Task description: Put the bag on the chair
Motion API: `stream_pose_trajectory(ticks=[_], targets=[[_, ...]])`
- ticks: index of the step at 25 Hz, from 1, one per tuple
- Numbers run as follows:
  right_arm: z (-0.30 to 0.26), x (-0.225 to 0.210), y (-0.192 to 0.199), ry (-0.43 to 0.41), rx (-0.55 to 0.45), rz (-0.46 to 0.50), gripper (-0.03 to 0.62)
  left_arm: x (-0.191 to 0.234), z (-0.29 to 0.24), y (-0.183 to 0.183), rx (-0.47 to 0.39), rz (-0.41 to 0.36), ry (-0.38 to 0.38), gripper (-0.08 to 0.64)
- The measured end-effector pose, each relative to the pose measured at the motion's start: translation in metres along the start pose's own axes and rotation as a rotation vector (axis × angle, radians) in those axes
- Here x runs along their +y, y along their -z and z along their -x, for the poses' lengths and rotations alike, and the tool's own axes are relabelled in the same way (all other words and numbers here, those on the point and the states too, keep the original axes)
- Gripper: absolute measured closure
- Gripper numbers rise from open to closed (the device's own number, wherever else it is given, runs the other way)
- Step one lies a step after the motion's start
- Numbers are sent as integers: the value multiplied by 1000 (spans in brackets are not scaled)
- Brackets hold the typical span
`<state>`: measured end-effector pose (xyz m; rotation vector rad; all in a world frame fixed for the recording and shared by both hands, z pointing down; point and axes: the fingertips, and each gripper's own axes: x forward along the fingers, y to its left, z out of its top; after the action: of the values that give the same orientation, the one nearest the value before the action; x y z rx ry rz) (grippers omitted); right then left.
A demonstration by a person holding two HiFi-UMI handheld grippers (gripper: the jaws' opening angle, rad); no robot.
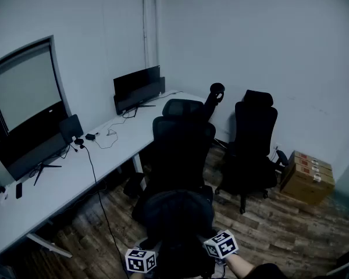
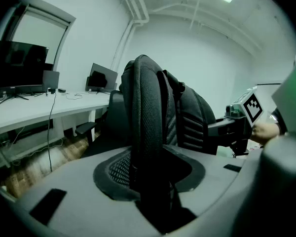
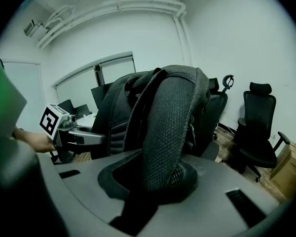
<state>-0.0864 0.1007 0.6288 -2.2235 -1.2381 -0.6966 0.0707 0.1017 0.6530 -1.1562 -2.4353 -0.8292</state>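
A black backpack point(image 1: 177, 217) hangs low in the head view, just in front of a black office chair point(image 1: 183, 150) that faces away toward the desk. My left gripper point(image 1: 153, 256) is shut on one padded shoulder strap point(image 2: 147, 127), which runs upright between its jaws point(image 2: 153, 181). My right gripper point(image 1: 208, 247) is shut on the other mesh strap point(image 3: 170, 127), pinched between its jaws point(image 3: 158, 181). Each gripper shows in the other's view: the right gripper point(image 2: 246, 113) and the left gripper point(image 3: 59, 126), either side of the bag's body point(image 3: 118, 117).
A second black chair point(image 1: 251, 144) stands to the right, with a third chair's headrest point(image 1: 216, 90) behind. A long white desk point(image 1: 75, 167) with monitors point(image 1: 138, 87) and trailing cables lines the left wall. Cardboard boxes point(image 1: 307, 176) sit at the right wall on the wooden floor.
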Motion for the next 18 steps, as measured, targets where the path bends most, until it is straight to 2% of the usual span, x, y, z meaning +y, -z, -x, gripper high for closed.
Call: stream_pose_trajectory(ticks=[5,18], targets=[[2,0,6,6,8,0,499,-2,-1,7,13,15,8,390],[3,-9,4,11,-10,-59,497,-4,-9,-6,34,-34,36,388]])
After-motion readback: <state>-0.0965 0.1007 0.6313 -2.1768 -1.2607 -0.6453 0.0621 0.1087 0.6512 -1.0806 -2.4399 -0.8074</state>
